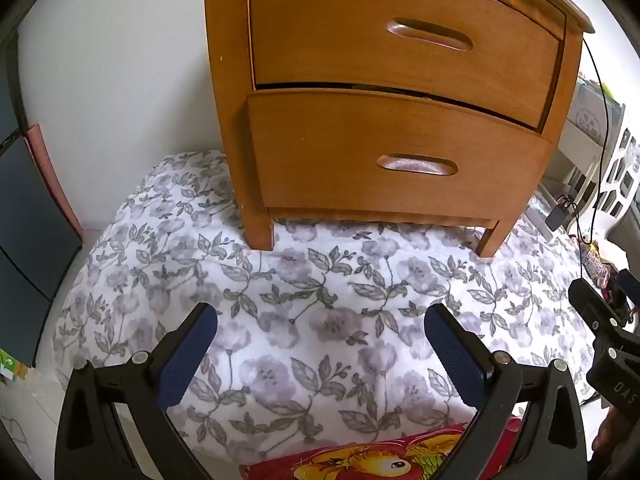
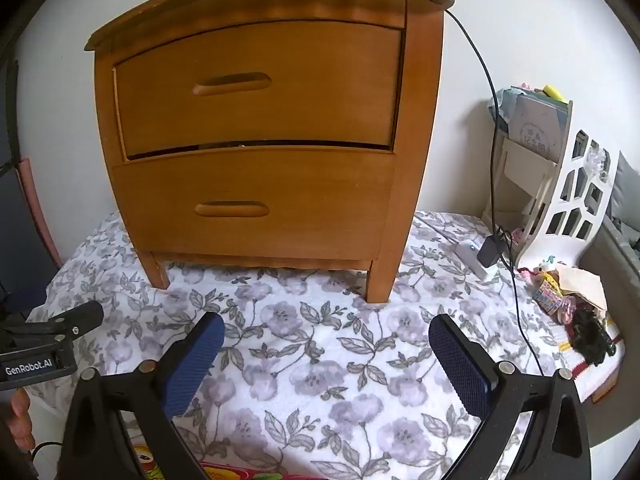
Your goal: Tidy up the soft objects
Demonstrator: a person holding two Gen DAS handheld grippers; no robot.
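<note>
Left wrist view: left gripper (image 1: 320, 354) hangs with fingers (image 1: 188, 354) spread wide, nothing between them, over a floral quilt (image 1: 320, 280). A wooden nightstand (image 1: 400, 120) stands on the quilt at 12 o'clock; its upper drawer (image 1: 400, 40) sits slightly ajar at one end, its lower drawer (image 1: 400, 152) looks shut. At 6 o'clock, just under the fingers, lies the edge of a red and yellow printed cloth (image 1: 372, 462), likely one of the soft objects. The right gripper (image 1: 612, 344) shows at 3 o'clock, with letters "DAS" on its body. Right wrist view: right gripper (image 2: 326, 360) also wide open and empty, nightstand at 12 o'clock. A white shelf rack (image 2: 560, 192) and a heap of small clutter (image 2: 572, 300) sit at 3 o'clock; a black cable (image 2: 496, 140) hangs down beside the nightstand. The left gripper's body at 9 o'clock reads "GenRobot.AI". Writing on a card in the rack is too small to read. Judgement: nothing grasped yet, an early step. Next move probably calls for dropping to the printed cloth or pulling a drawer.
</note>
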